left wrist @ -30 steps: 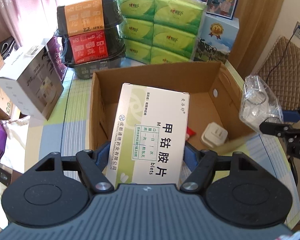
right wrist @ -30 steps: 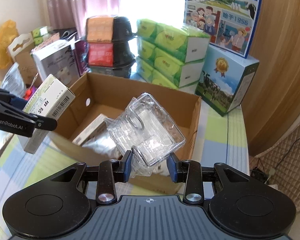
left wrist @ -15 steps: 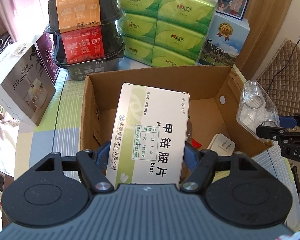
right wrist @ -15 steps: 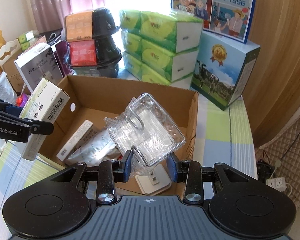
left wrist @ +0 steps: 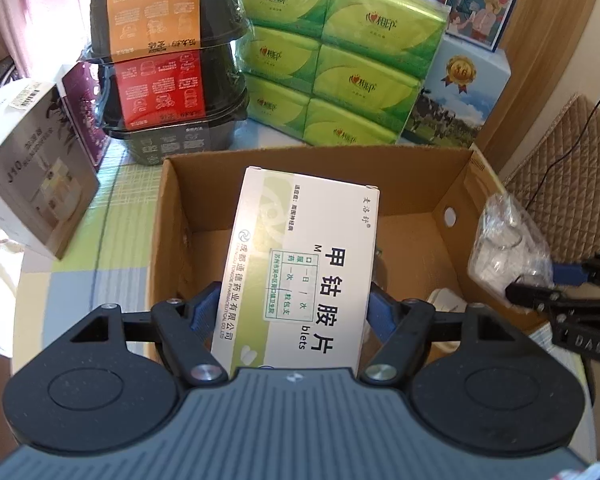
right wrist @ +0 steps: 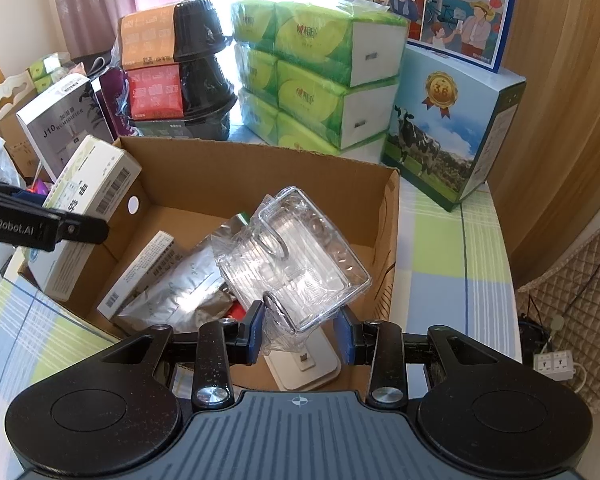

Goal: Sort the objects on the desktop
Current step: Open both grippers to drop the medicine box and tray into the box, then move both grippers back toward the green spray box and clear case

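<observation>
My left gripper (left wrist: 293, 312) is shut on a white-and-green medicine box (left wrist: 300, 264), held over the open cardboard box (left wrist: 156, 240). That medicine box (right wrist: 88, 208) also shows at the left of the right wrist view, above the carton's left wall. My right gripper (right wrist: 300, 334) is shut on a clear plastic container in a bag (right wrist: 300, 256), above the cardboard box (right wrist: 388, 240) near its front right. In the left wrist view the clear container (left wrist: 504, 248) hangs over the carton's right wall. Inside lie a silver foil pouch (right wrist: 172, 292), a small white box (right wrist: 140, 272) and a white charger stand (right wrist: 304, 364).
Behind the carton stand green tissue packs (left wrist: 340, 64), stacked black food tubs (left wrist: 168, 68) and a blue milk carton box (right wrist: 452, 128). A humidifier box (left wrist: 32, 168) sits at the left. A quilted chair (left wrist: 568, 176) and a power strip (right wrist: 554, 364) are at the right.
Both grippers have moved forward and lower over the carton with their loads still held. More of the carton's inside shows in the right wrist view.
</observation>
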`<action>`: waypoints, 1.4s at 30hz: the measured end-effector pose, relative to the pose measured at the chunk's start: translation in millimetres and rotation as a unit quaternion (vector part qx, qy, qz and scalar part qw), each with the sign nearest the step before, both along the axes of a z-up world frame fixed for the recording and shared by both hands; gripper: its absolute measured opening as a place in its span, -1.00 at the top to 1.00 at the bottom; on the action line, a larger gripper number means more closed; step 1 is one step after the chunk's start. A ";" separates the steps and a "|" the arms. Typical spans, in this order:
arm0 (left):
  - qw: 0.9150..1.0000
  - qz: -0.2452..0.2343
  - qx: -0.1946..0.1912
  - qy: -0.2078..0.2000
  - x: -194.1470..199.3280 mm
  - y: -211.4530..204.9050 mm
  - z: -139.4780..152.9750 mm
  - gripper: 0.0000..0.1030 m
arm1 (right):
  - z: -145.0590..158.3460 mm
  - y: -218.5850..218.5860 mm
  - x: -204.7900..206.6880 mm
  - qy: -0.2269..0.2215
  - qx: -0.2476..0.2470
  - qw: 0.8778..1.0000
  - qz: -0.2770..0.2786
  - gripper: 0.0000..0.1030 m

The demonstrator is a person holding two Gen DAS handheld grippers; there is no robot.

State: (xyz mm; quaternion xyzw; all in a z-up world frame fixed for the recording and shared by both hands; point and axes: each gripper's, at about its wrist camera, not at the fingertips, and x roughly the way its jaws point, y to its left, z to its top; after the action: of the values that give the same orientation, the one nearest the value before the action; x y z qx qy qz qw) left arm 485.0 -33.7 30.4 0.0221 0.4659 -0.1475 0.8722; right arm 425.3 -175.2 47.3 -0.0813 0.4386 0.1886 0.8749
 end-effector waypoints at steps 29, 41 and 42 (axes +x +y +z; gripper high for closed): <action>1.000 0.013 -0.013 -0.003 -59.8 19.5 2.0 -0.56 | 6.2 -22.1 -23.3 -0.002 0.039 0.999 -0.019 -0.20; 0.999 0.042 -0.018 0.001 -141.4 34.9 13.3 -0.73 | 27.9 -32.7 -107.2 -0.016 0.038 0.999 -0.006 -0.65; 0.999 0.043 -0.015 0.000 -147.7 35.6 14.3 -0.73 | 29.2 -33.4 -114.3 -0.017 0.039 0.999 -0.005 -0.71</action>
State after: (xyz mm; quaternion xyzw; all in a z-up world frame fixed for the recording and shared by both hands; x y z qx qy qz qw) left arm 337.3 1.9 44.7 -0.0110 0.4640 -0.1169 0.8780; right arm 311.1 -208.7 76.5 -0.0482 0.4162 0.1992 0.8859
